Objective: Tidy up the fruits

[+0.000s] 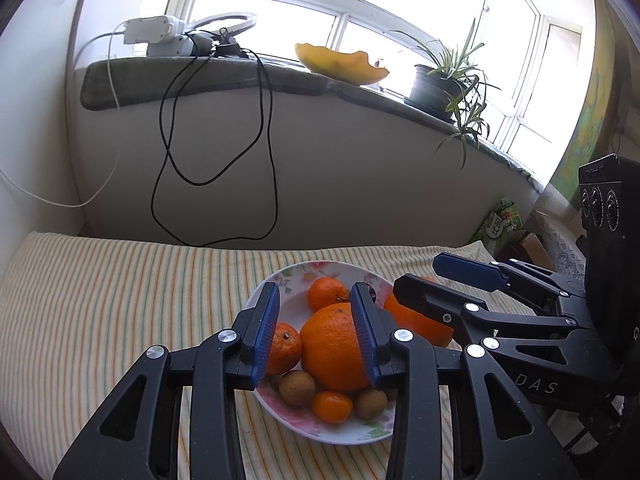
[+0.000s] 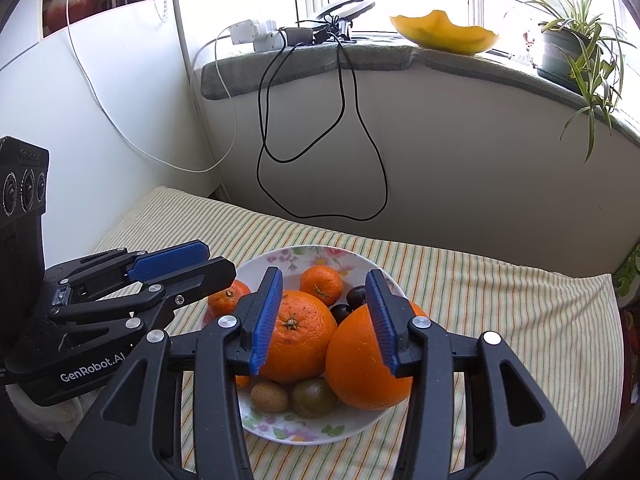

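The left gripper (image 1: 316,332) hangs over the near side of the plate (image 1: 276,284) with its jaws apart; the blue pads frame a large orange (image 1: 332,348) as the left wrist camera sees it, but they do not press on it, and nothing is held. Just left of its left pad sits a mandarin (image 1: 286,346), and beyond its tips a second mandarin (image 1: 325,293). Below the tips, at the near rim, lie 2 brown fruits (image 1: 297,388) with a small kumquat (image 1: 332,407) between them.

The right gripper (image 2: 322,320) also stands with its jaws apart and empty. In its own view the left pad overlaps the first large orange (image 2: 298,336) and the right pad overlaps a second large orange (image 2: 366,364); whether either pad touches the skin I cannot tell. Past the tips are 2 dark plums (image 2: 356,295), and under them a greenish fruit (image 2: 314,396).

All the fruit visible is on the 1 flowered plate, which rests on the striped cloth (image 2: 500,300). No piece lies loose on the cloth, so the gathering looks done or nearly so. What may remain, as a judgement, is tidying the pile, since the second orange sits at the plate's right edge and could roll off. The yellow rind (image 2: 444,34) on the sill is well apart from both tools.
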`<state>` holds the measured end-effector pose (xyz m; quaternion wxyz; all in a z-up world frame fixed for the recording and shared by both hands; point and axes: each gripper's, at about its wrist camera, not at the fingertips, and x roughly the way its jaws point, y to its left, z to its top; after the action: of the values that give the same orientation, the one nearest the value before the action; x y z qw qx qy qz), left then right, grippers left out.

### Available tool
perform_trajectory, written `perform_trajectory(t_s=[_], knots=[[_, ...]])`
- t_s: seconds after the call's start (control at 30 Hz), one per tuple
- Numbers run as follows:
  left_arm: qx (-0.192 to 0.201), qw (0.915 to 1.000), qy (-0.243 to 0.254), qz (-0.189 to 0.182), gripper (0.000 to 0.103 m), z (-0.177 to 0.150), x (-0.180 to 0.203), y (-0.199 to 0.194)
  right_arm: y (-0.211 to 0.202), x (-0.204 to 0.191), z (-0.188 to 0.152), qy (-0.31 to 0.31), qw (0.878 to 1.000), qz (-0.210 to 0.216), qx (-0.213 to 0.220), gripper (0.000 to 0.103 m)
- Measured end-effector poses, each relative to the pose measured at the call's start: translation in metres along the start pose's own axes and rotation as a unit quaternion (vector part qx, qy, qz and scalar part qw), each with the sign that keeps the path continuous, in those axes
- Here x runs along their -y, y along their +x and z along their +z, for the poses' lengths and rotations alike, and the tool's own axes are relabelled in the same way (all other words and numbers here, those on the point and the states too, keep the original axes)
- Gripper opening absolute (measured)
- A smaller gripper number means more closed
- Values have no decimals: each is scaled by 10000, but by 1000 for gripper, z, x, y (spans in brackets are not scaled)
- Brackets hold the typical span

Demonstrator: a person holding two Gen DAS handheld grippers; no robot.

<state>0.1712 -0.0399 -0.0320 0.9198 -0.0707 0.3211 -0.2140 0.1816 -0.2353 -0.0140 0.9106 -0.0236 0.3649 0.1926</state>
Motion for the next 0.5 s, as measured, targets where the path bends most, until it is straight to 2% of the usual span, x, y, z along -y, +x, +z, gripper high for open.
perform_trajectory(t_s=[0.03, 0.1, 0.5], knots=[[10, 10000, -8, 1, 37, 0, 0, -2, -1, 0, -1, -5, 10000, -10, 18, 53], [37, 10000, -24, 33, 45, -1, -1, -5, -5, -1, -2, -9, 10000, -37, 63, 57], [56, 9995, -99, 290, 71, -14, -3, -21, -32, 1, -12, 130, 9993, -239, 259, 82]])
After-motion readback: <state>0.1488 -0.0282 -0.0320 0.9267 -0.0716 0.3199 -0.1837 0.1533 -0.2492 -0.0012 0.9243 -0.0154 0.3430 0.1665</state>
